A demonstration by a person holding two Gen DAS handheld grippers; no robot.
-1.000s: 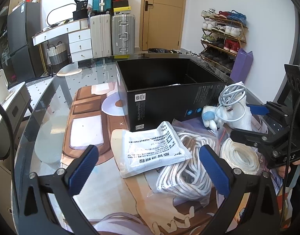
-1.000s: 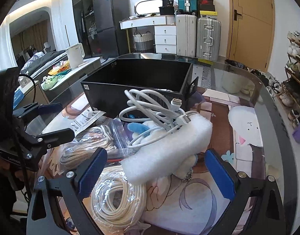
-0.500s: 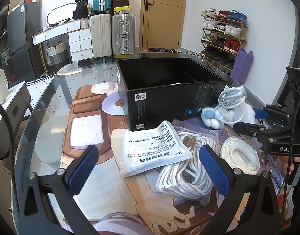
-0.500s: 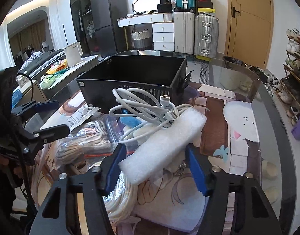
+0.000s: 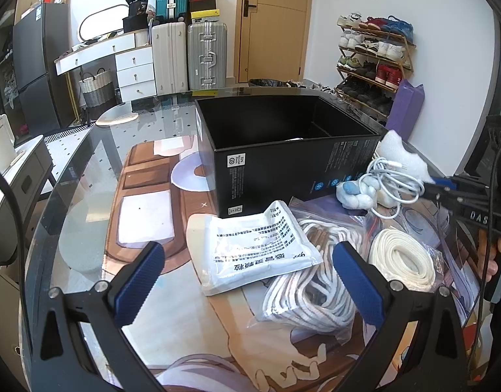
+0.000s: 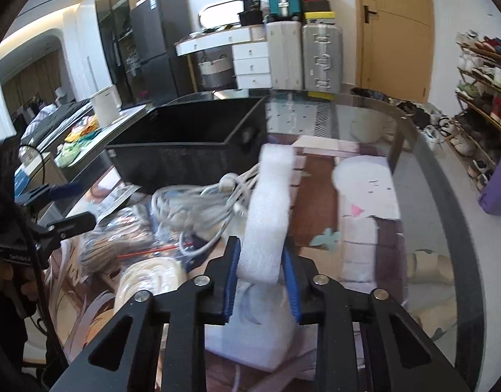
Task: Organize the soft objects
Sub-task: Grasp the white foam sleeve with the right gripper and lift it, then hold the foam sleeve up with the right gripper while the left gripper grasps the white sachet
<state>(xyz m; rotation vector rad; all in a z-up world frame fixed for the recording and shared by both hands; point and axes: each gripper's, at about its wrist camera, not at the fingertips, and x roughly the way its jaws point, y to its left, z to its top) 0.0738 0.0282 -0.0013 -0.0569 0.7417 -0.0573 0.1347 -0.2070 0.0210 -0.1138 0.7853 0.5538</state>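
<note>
foam strip (image 6: pixel 266 215): now pinched at its near end and tipped up on end above the white cable (image 6: pixel 198 202), beside the black box (image 6: pixel 191 150); a second ago it lay flat across the pile.
right gripper (image 6: pixel 262 281): fingers went from wide to narrow, holding the foam.
meaning: grasp looks secured; carrying it into the box seems next.
left gripper (image 5: pixel 247 281): fingers wide, holding nothing, unmoved over the printed pouch (image 5: pixel 260 245) and bagged rope (image 5: pixel 312 281) on the bench (image 5: pixel 87 202).

A home; shoe rack (image 5: pixel 374 55), suitcases (image 5: pixel 188 55), fridge (image 6: pixel 152 55) round a glass table (image 5: pixel 87 170).
</note>
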